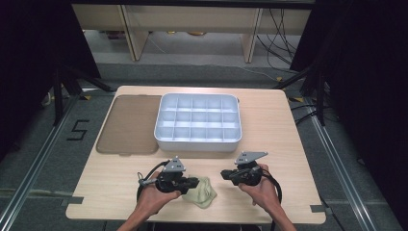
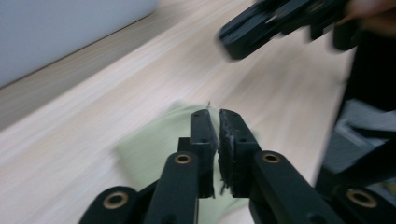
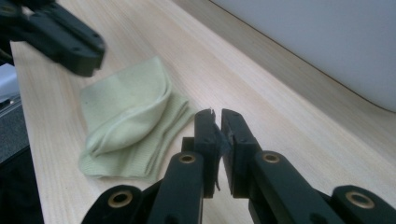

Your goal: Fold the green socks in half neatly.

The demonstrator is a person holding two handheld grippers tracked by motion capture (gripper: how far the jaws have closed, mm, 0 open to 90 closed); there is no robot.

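A folded pale green cloth [image 1: 203,191] [image 3: 130,121] [image 2: 154,144] lies on the wooden table [image 1: 279,139] near its front edge. My left gripper [image 1: 195,182] [image 2: 218,115] hovers just over the cloth's left part, jaws shut with nothing between them. My right gripper [image 1: 223,173] [image 3: 217,114] is to the right of the cloth, a little apart from it, also shut and holding nothing. The two grippers point toward each other. The left gripper [image 3: 70,42] is blurred above the cloth in the right gripper view, and the right gripper [image 2: 261,32] appears blurred in the left gripper view.
A white tray [image 1: 160,126] divided into several empty compartments sits at the table's middle back. A flat brown lid [image 1: 130,122] lies to its left. Bare wood runs between the tray and the grippers. The floor drops off past the table's front edge.
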